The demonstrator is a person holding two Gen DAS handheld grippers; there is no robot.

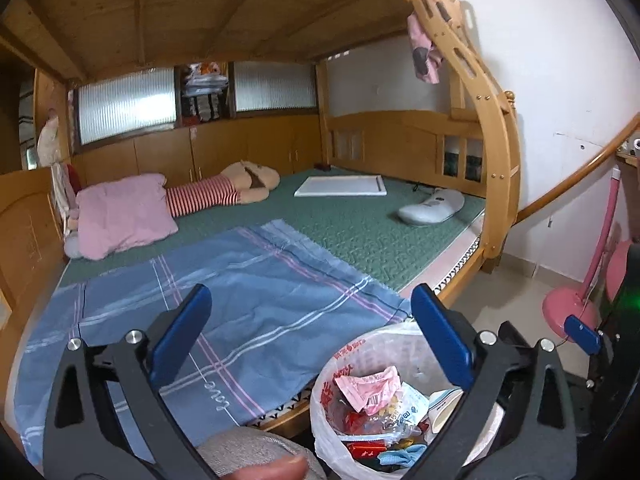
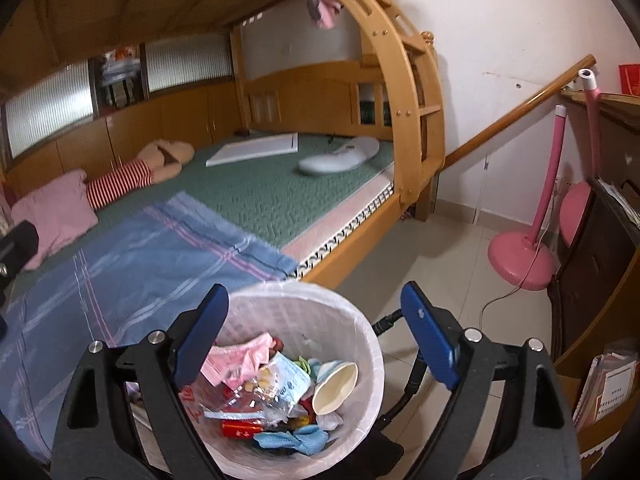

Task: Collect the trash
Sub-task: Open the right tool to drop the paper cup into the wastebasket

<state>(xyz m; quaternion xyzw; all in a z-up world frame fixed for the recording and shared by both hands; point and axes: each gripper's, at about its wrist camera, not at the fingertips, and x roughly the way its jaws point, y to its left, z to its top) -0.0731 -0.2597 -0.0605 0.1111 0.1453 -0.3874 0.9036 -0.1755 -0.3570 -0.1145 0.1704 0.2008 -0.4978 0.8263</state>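
Note:
A white bin [image 2: 360, 344] lined with a plastic bag stands on the floor beside the bed; it also shows in the left wrist view [image 1: 324, 420]. It holds several pieces of trash: a pink wrapper [image 2: 236, 360], a paper cup [image 2: 336, 384], a red packet [image 2: 240, 429] and a blue cloth [image 2: 296, 440]. My right gripper [image 2: 314, 300] is open and empty, just above the bin. My left gripper [image 1: 310, 300] is open and empty, above the bed's edge and the bin's left side.
A wooden bunk bed with a green mattress [image 1: 340, 220] carries a blue checked sheet [image 1: 224, 312], a pink pillow [image 1: 120, 216], a stuffed toy [image 1: 240, 188], a white board [image 1: 340, 186] and a white device [image 1: 432, 208]. A pink lamp [image 2: 524, 256] and shelves [image 2: 600, 280] stand right.

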